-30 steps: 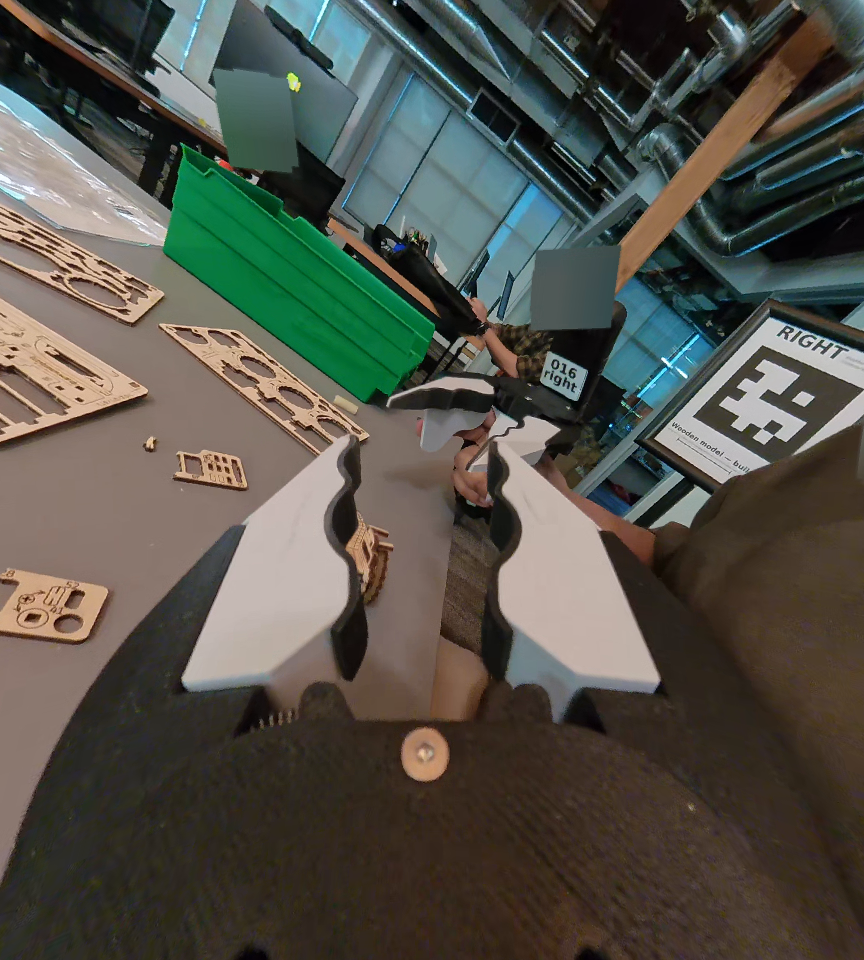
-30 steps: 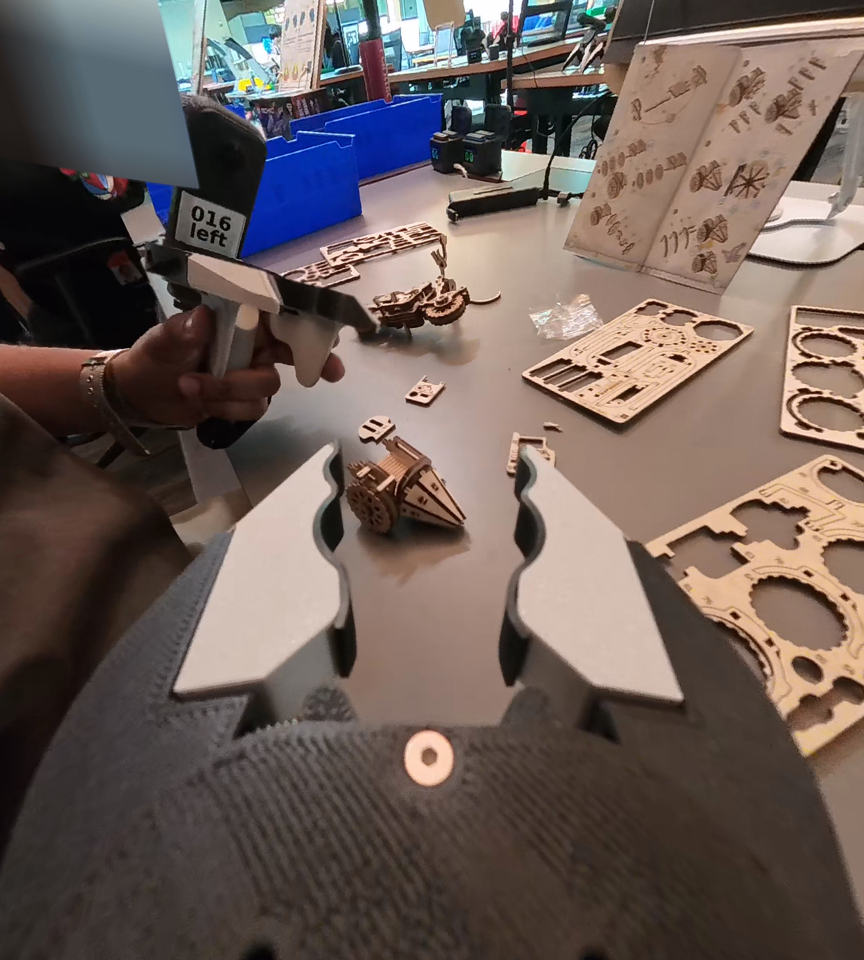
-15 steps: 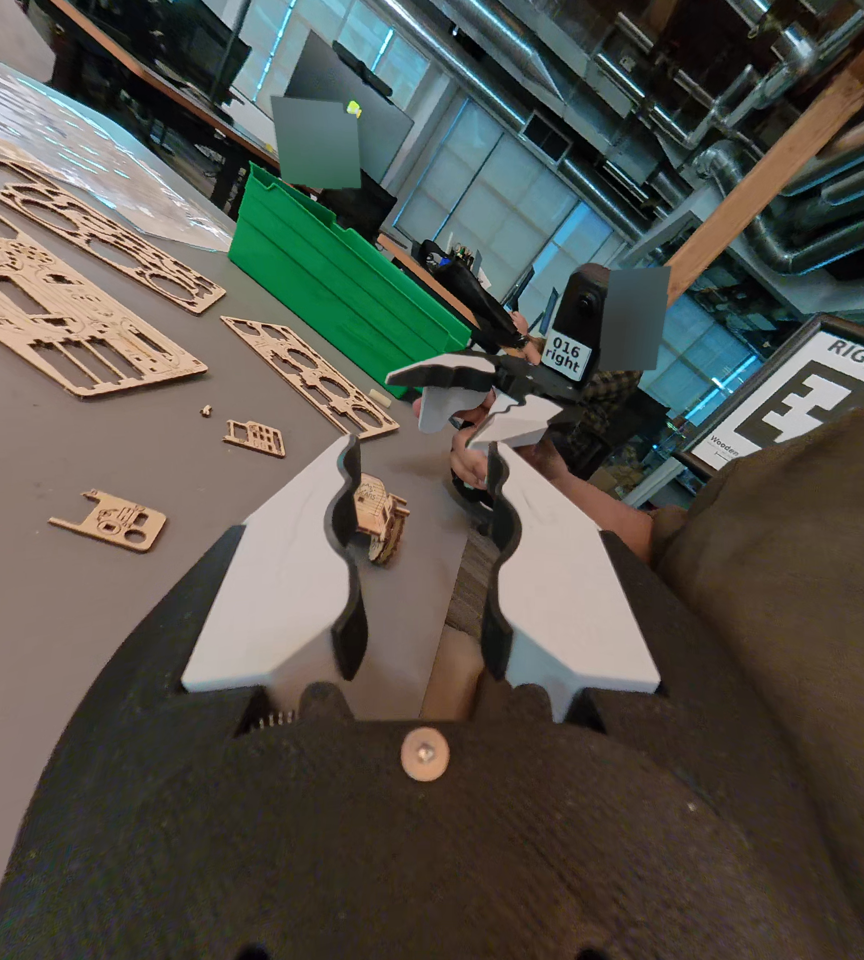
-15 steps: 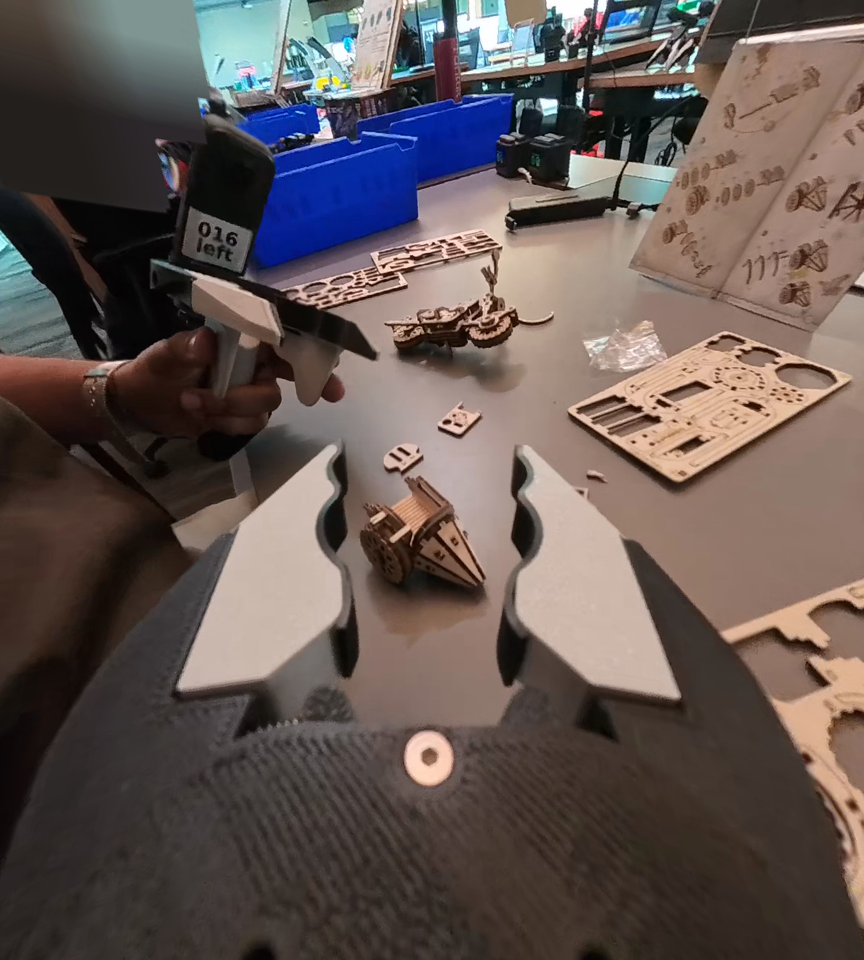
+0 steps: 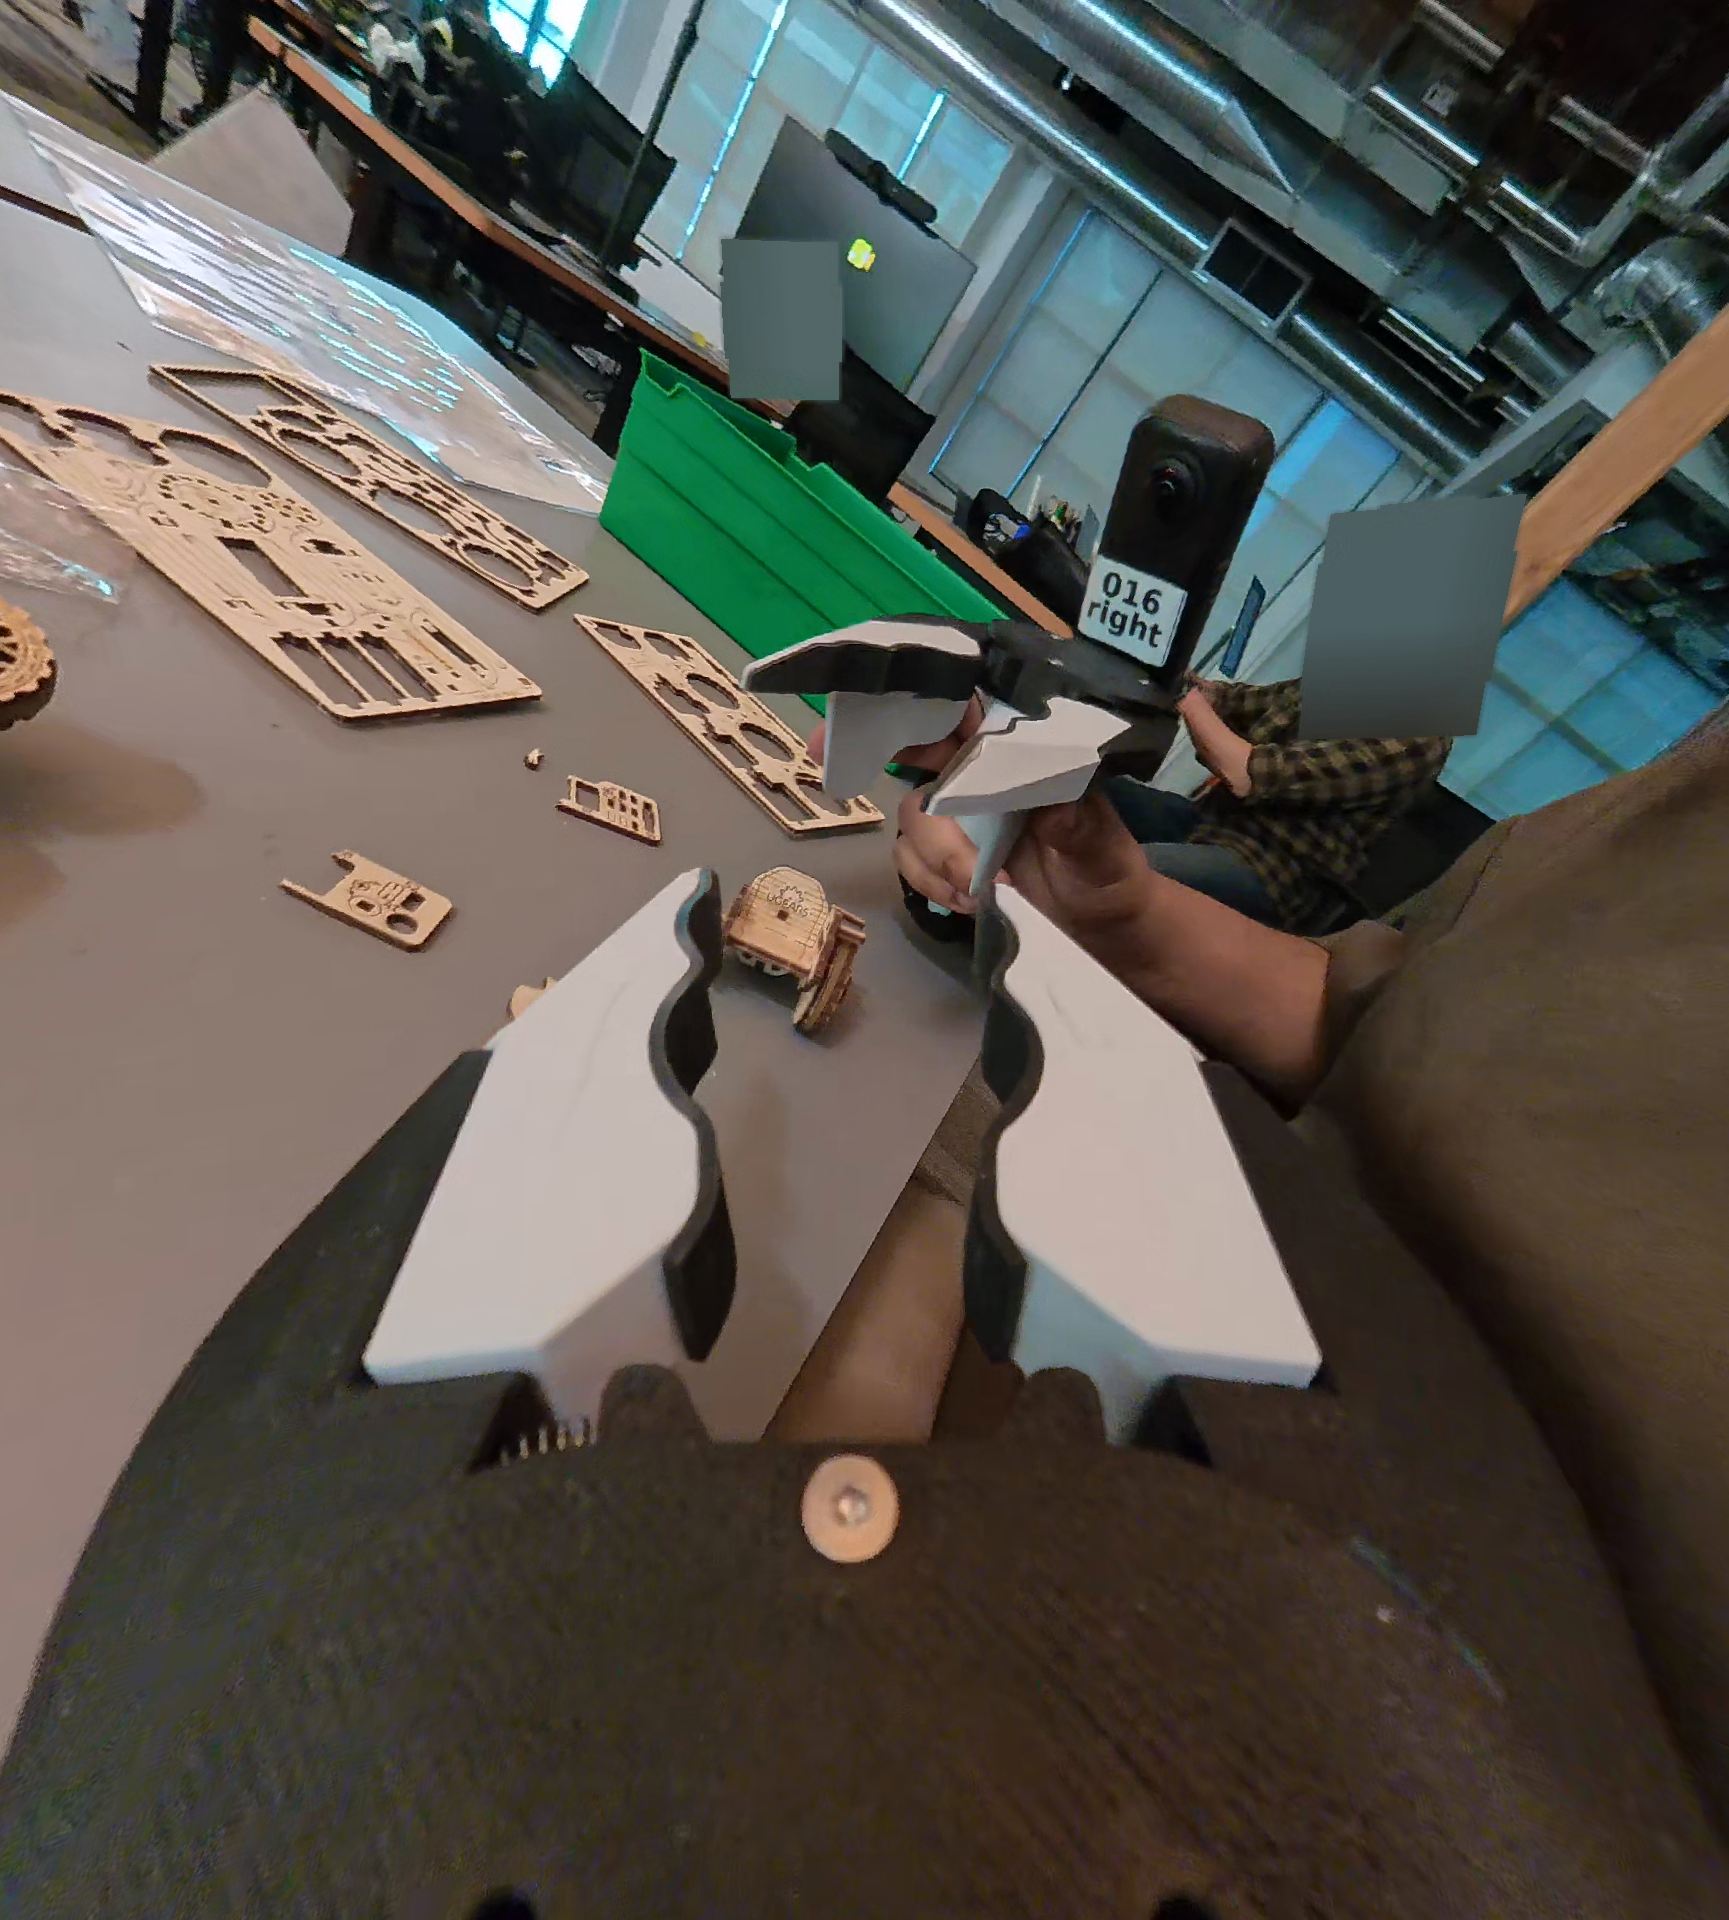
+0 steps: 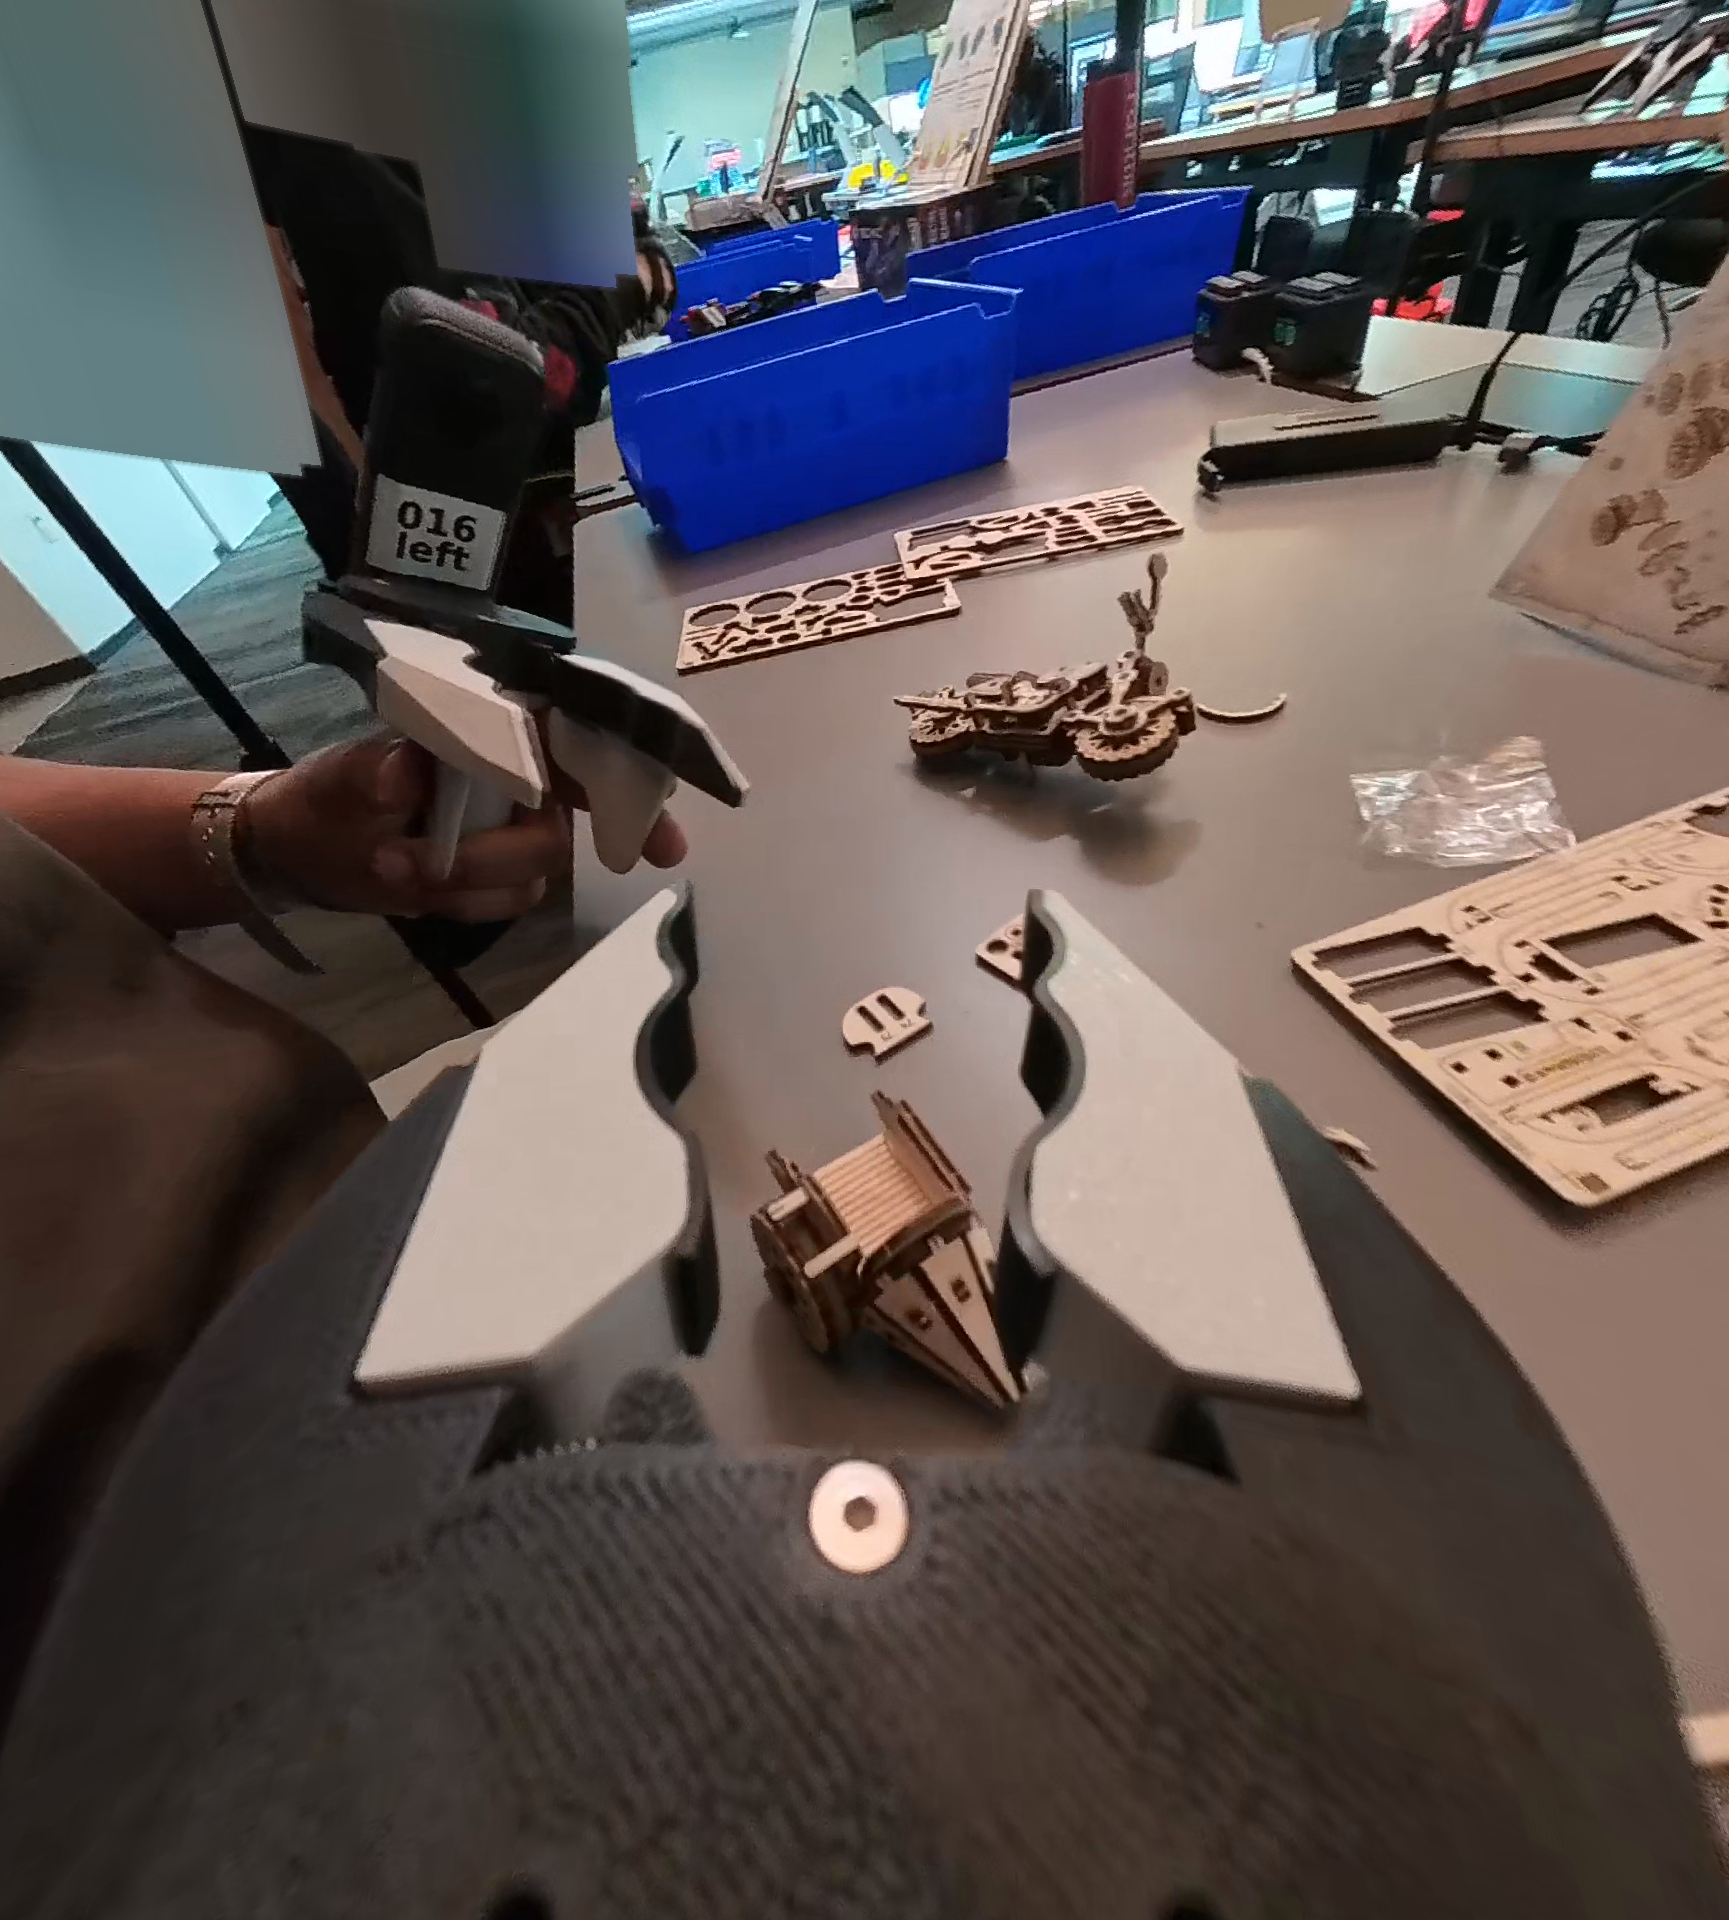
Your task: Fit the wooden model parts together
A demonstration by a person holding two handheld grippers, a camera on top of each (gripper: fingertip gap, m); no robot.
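Note:
A small wooden sub-assembly [image 6: 881, 1247], a ribbed block with a gear and a pointed end, lies on the grey table [image 6: 1255, 1558]. My right gripper [image 6: 860, 909] is open, with the assembly between its fingers near their base; I cannot tell if the right finger touches it. The assembly also shows in the left wrist view [image 5: 792, 940], just past my open, empty left gripper [image 5: 844, 904]. The left gripper [image 6: 631, 748] hovers off the table's left edge. The right gripper [image 5: 839, 743] hangs above the assembly. A built wooden motorcycle [image 6: 1047, 717] stands farther back.
Punched wooden sheets [image 6: 1587, 1018] [image 6: 818, 623] [image 5: 247, 561] [image 5: 725, 727] lie around. Loose small parts [image 6: 886, 1018] [image 5: 372, 899] [image 5: 611, 805] sit near the assembly. Blue bins [image 6: 808, 416], a green bin [image 5: 766, 540], a plastic bag [image 6: 1452, 800] and an instruction sheet [image 6: 1712, 468] stand farther off. From either gripper's tips it is about 15 cm to the built wooden motorcycle [image 6: 1047, 717].
My right gripper has moved forward over the assembly, which now lies deep between its fingers. The left gripper has swung left so the assembly shows past its tips. Both stayed open.

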